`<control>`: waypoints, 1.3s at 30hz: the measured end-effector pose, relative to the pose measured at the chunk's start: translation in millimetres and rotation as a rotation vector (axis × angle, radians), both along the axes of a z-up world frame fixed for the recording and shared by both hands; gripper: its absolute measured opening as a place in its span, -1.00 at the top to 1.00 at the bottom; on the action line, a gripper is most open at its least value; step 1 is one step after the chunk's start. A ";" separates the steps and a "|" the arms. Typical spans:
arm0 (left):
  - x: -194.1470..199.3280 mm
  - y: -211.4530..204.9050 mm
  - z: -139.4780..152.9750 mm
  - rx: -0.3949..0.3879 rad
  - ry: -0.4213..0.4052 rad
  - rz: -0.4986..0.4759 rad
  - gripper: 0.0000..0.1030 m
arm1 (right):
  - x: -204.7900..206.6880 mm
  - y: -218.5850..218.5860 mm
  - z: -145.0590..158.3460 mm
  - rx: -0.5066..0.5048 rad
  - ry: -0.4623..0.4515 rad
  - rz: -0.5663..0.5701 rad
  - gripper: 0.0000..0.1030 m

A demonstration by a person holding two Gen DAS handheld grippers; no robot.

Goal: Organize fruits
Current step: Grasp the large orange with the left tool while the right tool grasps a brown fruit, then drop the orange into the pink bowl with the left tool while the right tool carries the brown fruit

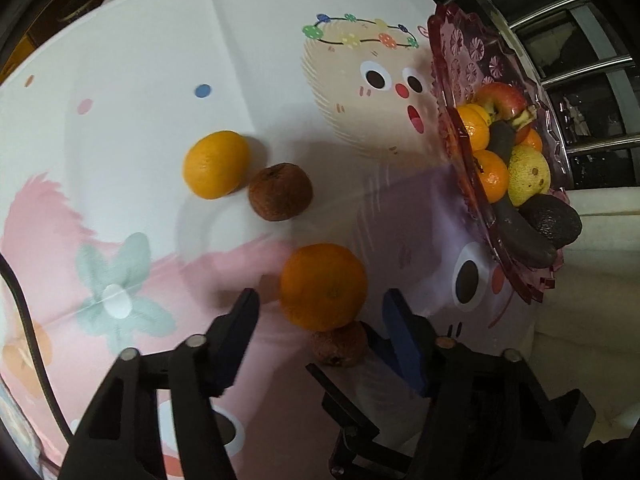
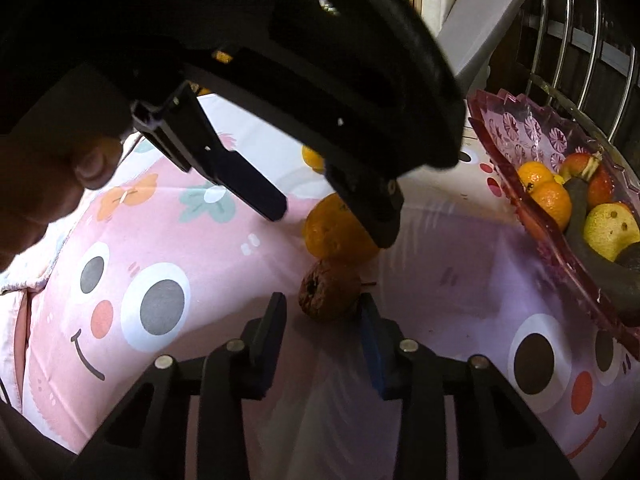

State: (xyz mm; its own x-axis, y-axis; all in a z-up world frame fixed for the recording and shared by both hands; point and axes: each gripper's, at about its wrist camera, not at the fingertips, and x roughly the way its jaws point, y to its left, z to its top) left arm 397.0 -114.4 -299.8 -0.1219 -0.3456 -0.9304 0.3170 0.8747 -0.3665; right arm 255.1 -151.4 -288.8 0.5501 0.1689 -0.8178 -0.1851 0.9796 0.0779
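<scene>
Nearest the right wrist camera: shrivelled brown fruit [image 2: 329,295] on the cartoon-printed cloth [image 2: 160,240], touching the orange [image 2: 332,232] just beyond it. Framed by the right gripper [image 2: 322,312], jaws spread, right pad [image 2: 370,320] at its skin. Above the orange, left gripper [image 1: 320,312] likewise spread, pinching nothing. Farther left, second orange [image 1: 216,164] beside another brown fruit [image 1: 280,191]. At right, pink glass dish [image 1: 460,52] holding oranges, apple, pear, avocado, and blackened banana [image 1: 516,224], long axis running near to far. No legible writing.
</scene>
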 end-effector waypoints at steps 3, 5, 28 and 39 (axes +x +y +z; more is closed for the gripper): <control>2.1 -3.4 -5.0 -0.003 0.009 0.013 -0.12 | 0.1 -1.4 -0.2 0.013 0.005 -0.005 0.43; 2.3 -5.7 -7.6 0.003 0.011 0.013 0.06 | 0.6 -1.4 -0.4 0.017 0.010 0.002 0.44; -3.2 -40.1 77.5 -0.069 -0.152 0.066 0.19 | -10.1 -48.0 74.5 0.072 -0.102 0.015 0.46; -3.6 -71.7 110.3 -0.232 -0.244 0.020 0.18 | -17.2 -88.3 97.6 0.061 -0.168 -0.127 0.46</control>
